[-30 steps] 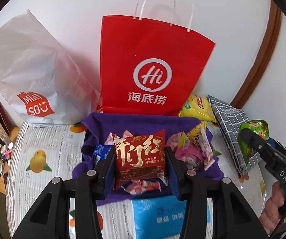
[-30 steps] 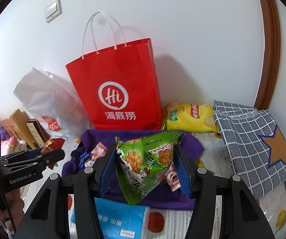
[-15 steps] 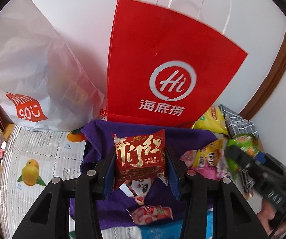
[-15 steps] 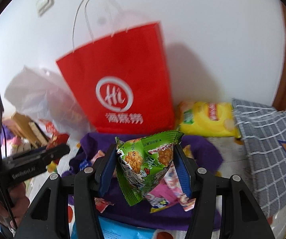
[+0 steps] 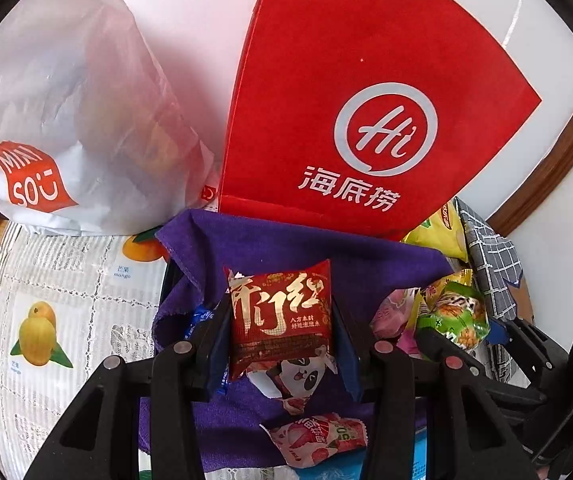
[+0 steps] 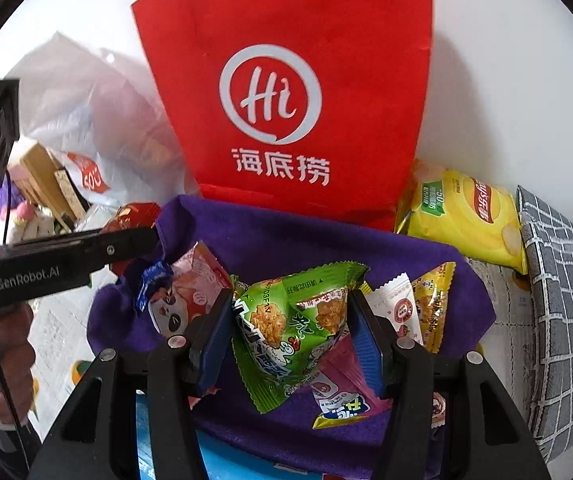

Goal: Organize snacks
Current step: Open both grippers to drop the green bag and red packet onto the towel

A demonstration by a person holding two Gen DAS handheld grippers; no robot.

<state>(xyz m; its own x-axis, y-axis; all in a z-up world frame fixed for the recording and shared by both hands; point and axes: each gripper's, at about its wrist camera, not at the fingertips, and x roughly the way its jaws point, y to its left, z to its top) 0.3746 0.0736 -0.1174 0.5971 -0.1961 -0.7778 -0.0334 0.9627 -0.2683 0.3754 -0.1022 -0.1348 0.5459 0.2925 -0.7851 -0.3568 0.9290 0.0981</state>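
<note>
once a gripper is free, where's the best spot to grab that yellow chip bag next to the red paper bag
Take the yellow chip bag across its near crimped edge, coming from the front. It lies flat beside the red paper bag, and its puffed middle looks too wide and slippery for the fingers. The checked cloth seems to crowd its right side.
</note>
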